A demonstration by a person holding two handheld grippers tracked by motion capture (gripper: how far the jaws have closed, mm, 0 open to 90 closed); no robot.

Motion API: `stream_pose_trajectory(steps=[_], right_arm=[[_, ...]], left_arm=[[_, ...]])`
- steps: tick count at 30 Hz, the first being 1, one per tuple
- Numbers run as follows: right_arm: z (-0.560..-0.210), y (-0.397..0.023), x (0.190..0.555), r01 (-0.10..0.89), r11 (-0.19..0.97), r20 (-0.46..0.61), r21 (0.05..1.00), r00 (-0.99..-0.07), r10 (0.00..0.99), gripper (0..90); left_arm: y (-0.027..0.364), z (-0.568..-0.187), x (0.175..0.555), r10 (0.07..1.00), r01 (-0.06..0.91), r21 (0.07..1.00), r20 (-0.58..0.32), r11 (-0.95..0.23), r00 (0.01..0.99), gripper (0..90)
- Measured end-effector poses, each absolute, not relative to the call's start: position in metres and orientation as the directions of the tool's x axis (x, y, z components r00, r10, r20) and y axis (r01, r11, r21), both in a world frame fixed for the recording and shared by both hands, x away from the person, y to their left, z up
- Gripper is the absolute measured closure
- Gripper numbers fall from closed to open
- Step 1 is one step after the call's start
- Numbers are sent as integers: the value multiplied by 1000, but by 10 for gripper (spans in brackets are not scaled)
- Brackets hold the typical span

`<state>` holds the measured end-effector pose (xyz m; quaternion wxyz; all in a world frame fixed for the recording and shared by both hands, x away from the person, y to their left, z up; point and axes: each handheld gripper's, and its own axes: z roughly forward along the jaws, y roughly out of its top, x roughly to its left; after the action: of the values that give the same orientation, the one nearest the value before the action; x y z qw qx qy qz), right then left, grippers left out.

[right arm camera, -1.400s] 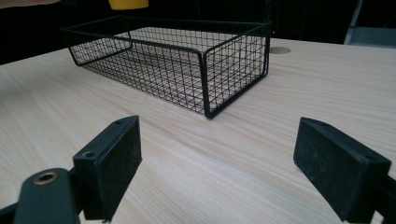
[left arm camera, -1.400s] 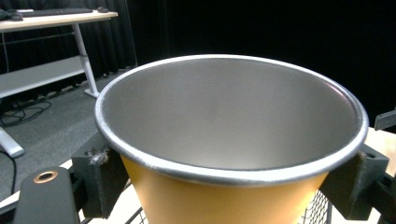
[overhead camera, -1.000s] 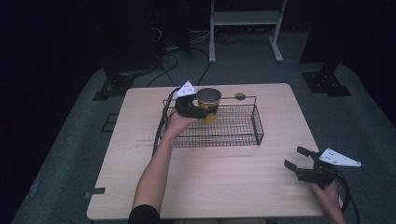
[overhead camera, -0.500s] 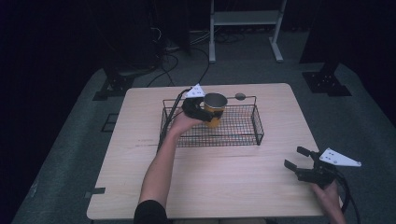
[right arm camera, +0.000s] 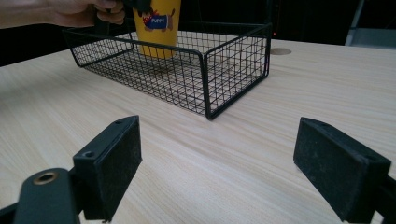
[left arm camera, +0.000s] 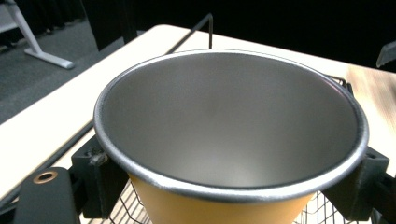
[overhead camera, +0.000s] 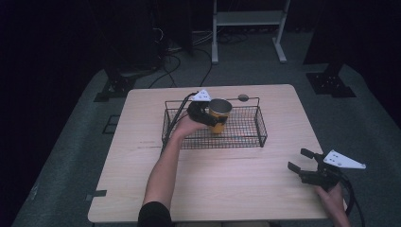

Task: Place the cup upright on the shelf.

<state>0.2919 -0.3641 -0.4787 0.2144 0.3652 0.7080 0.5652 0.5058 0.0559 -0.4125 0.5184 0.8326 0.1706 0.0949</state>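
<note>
Left gripper: clamped on the yellow cup, one black jaw pressed against each side of the cup wall just below the rim, as the left gripper view shows.
Yellow cup: held upright over the wire basket, toward its 9 o'clock end; in the right gripper view its base sits low inside the basket walls, but whether it touches the basket floor cannot be told.
Cup detail: metal-lined inside, empty, with a bright rim; a printed dog figure and the word "PUPPY" on the outer wall.
Wire basket: black, rectangular, standing on the table at about 12 o'clock from the table's centre, long side running 9 to 3 o'clock.
Left hand: wrapped around the gripper handle above the basket's 9 o'clock end, forearm crossing the basket's near wall.
Right gripper: jaws spread wide with nothing between them, near the table's edge at about 4 o'clock, well apart from the basket.
Right gripper aim: toward the basket's near corner, seen across bare tabletop in the right gripper view.
</note>
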Motion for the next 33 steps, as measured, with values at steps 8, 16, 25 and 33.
stream_pose_trajectory(steps=[8,16,25,33], right_arm=[[-479,-364,292,274,95,109,957,-643,758,141],[-479,-364,292,273,97,107,957,-643,758,141],[-479,-364,292,273,97,107,957,-645,757,141],[-479,-364,292,273,99,106,957,-645,757,141]], left_arm=[[52,-415,507,370,185,880,-11,-437,929,143],[50,-420,507,364,196,860,-13,-472,932,142],[47,-423,507,358,192,845,-1,-500,934,142],[50,-423,507,363,195,833,8,-518,932,142]])
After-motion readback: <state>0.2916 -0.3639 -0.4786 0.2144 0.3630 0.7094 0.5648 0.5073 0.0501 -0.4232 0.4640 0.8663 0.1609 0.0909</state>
